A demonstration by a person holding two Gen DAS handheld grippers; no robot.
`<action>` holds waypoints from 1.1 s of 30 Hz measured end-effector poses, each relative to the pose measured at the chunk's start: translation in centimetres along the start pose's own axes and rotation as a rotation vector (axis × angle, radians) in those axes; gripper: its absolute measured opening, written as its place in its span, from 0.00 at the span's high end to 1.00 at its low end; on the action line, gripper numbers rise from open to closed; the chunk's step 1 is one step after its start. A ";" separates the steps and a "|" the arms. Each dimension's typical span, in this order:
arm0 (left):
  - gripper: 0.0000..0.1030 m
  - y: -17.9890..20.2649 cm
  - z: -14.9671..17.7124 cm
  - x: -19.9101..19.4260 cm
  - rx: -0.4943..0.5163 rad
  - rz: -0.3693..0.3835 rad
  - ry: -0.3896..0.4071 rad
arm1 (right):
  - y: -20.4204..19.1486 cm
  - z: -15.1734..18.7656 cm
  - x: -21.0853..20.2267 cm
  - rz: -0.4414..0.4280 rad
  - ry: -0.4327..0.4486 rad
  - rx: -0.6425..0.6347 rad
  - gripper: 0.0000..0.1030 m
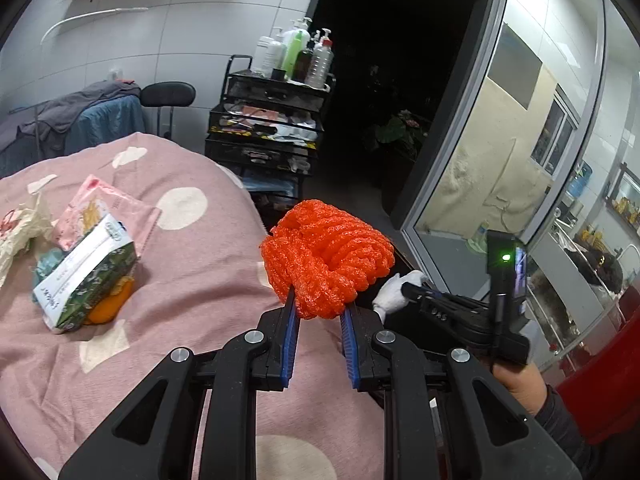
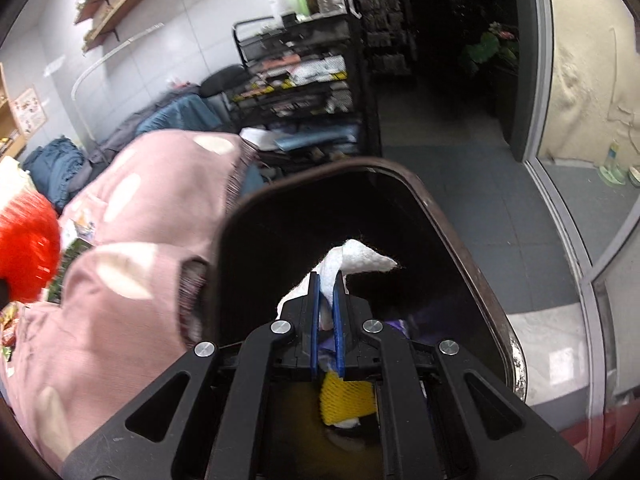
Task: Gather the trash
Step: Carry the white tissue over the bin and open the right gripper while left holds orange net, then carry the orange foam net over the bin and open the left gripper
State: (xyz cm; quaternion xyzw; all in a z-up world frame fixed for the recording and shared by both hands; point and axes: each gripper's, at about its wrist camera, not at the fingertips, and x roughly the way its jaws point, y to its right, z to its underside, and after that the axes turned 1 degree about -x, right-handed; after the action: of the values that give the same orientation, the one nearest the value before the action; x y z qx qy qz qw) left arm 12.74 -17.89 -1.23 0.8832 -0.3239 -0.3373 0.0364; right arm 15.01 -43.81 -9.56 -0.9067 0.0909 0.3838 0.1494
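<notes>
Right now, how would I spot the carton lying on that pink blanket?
Find the pink blanket with pale spots. On its left side sits a small heap of litter; the carton lies tilted on top, resting over an orange. It alone has white and dark green printed faces; the packet behind it is pink.

White tiled walls (image 1: 192, 40) and a dark doorway (image 1: 400, 60) flank a black shelf cart (image 1: 268, 128) holding bottles (image 1: 300, 54).

Dark oval trash bin (image 2: 472, 236) mouth open, unobstructed above; yellow mesh scrap (image 2: 348, 402) lies inside. Pink dotted blanket (image 2: 132, 280) bulges against bin's left rim. Black wire storage cart (image 1: 268, 128) blocks far bed edge. Grey tiled floor (image 2: 460, 172) beyond bin clear toward doorway.
</notes>
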 end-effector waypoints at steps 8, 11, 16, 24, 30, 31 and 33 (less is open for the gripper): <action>0.81 0.9 0.1 1.7 0.006 0.031 -0.046 | 1.3 1.4 1.9 0.029 -0.050 0.022 0.93; 0.81 1.1 0.2 2.1 0.009 0.033 -0.057 | 1.5 1.6 2.2 0.025 -0.055 0.029 0.77; 0.81 1.4 0.2 2.8 0.009 0.045 -0.079 | 1.5 1.8 1.7 0.014 -0.017 0.066 0.23; 0.81 2.3 0.1 4.0 0.025 0.063 -0.105 | 1.8 1.3 0.3 0.039 0.026 0.091 0.17; 0.81 3.1 -0.4 5.6 0.047 0.085 -0.139 | 2.6 0.7 -1.8 0.082 0.094 0.133 0.12; 0.81 3.3 -0.4 5.9 0.050 0.090 -0.150 | 2.8 0.5 -2.0 0.089 0.103 0.141 0.12; 0.81 3.7 -0.5 6.7 0.050 0.099 -0.172 | 3.3 0.1 -2.7 0.109 0.129 0.165 0.11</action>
State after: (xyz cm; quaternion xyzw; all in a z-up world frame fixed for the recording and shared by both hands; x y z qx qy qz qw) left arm 14.78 -24.82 -3.62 0.8345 -0.3776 -0.4013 0.0032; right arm 12.11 -46.76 -8.38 -0.9079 0.1809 0.3234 0.1961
